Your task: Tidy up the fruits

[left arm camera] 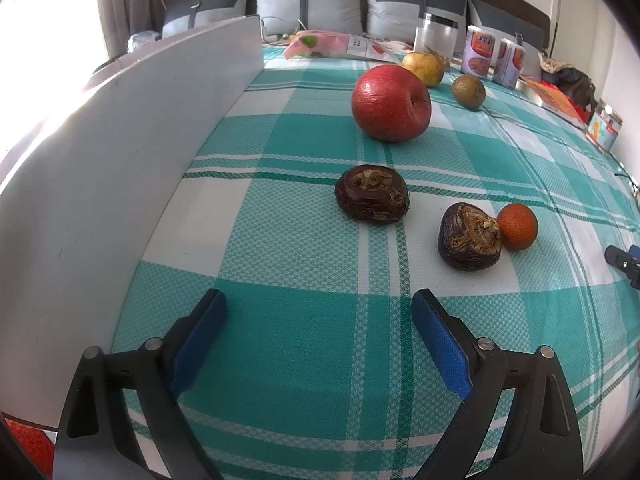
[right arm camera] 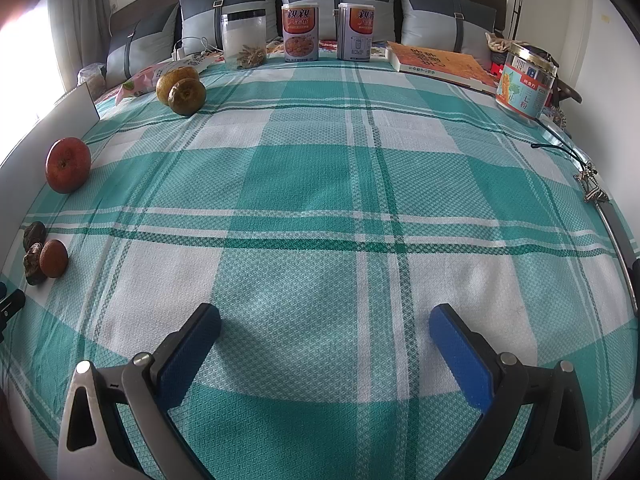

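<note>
The left gripper (left arm camera: pixel 320 336) hung low over the green-and-white checked cloth (left arm camera: pixel 304 360), its blue-padded fingers (left arm camera: pixel 440 340) spread wide with nothing between them. From its camera, a dark brown wrinkled fruit (left arm camera: pixel 372 199) lay just past the fingertips at about twelve o'clock, and a second brown fruit (left arm camera: pixel 470 237) sat at one o'clock, touching a small orange (left arm camera: pixel 518 226) on its far side. Farther off at twelve o'clock rested a red apple (left arm camera: pixel 391 104), with a yellow fruit (left arm camera: pixel 423 69) and a smaller greenish fruit (left arm camera: pixel 468 91) beyond it toward one o'clock. A white board (left arm camera: pixel 120 168) stood on edge along the cloth from nine to eleven o'clock.

The right gripper (right arm camera: pixel 326 334) also had its fingers (right arm camera: pixel 460 356) spread apart and held nothing, above a bare stretch of cloth. From its camera all the fruits lay well apart from it on the left: the small orange and brown fruits at nine o'clock, the apple at ten, the two yellow-green fruits touching each other at eleven. Along the far edge at twelve o'clock stood a clear jar (right arm camera: pixel 244 40) and two printed cans (right arm camera: pixel 300 32), with a book (right arm camera: pixel 440 64) and another labelled tin (right arm camera: pixel 526 80) toward one and two o'clock. Grey pillows (right arm camera: pixel 224 12) lined the headboard behind.
</note>
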